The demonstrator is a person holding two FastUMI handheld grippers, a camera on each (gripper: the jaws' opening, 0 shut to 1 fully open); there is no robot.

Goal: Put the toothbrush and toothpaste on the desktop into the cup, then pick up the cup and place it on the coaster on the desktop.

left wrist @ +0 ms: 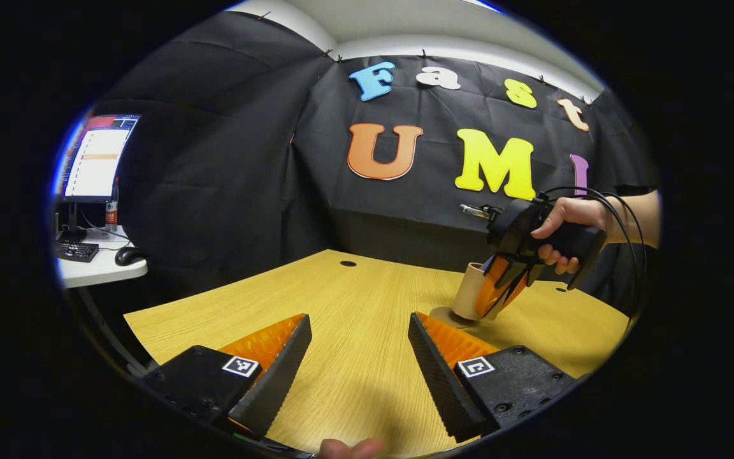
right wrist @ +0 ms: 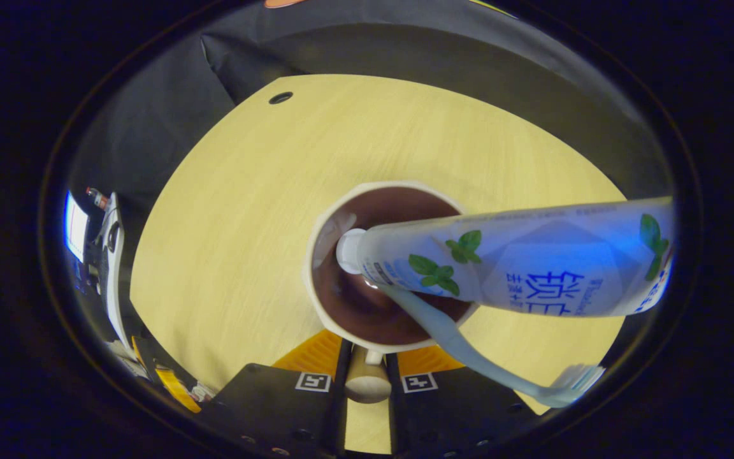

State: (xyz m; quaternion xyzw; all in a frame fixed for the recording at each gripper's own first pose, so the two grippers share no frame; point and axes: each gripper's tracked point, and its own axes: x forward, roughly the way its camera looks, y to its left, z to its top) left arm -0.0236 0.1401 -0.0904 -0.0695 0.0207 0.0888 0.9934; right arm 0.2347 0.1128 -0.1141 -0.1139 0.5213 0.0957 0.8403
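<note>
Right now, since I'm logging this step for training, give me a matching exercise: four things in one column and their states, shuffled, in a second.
Things:
1. toothpaste
2. toothbrush
3. left tongs
4. right tongs

States:
A. open above the bare desktop
B. cap down inside the cup
C. shut on the handle of the cup
D. lower end in the cup, bristles out past the rim

Pairs: 1-B; 2-D; 3-A; 4-C
</note>
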